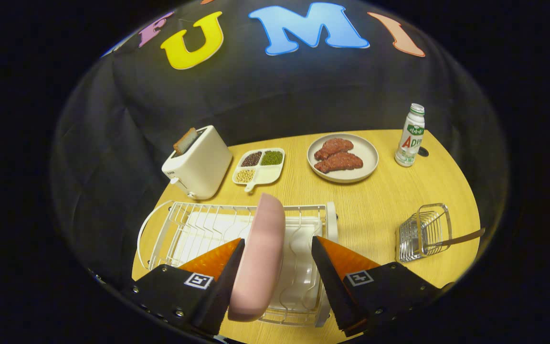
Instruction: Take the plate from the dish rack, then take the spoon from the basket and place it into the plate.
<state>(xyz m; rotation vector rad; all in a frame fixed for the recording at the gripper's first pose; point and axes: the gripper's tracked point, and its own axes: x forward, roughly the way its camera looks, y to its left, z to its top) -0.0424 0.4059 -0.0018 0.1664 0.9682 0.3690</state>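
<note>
Pink plate (261, 258) between parted claw (277, 251) fingers, perhaps touching.

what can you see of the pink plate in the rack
The pink plate is plain and matte with a thick rounded rim. It stands on edge in the white wire dish rack, leaning slightly, between the open gripper's orange fingers. The left finger sits against its face; the right one stands clear.

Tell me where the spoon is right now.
In the gripper view, the spoon lies in the wire basket on the table, off to the right of the dish rack, beyond the open gripper.
</note>
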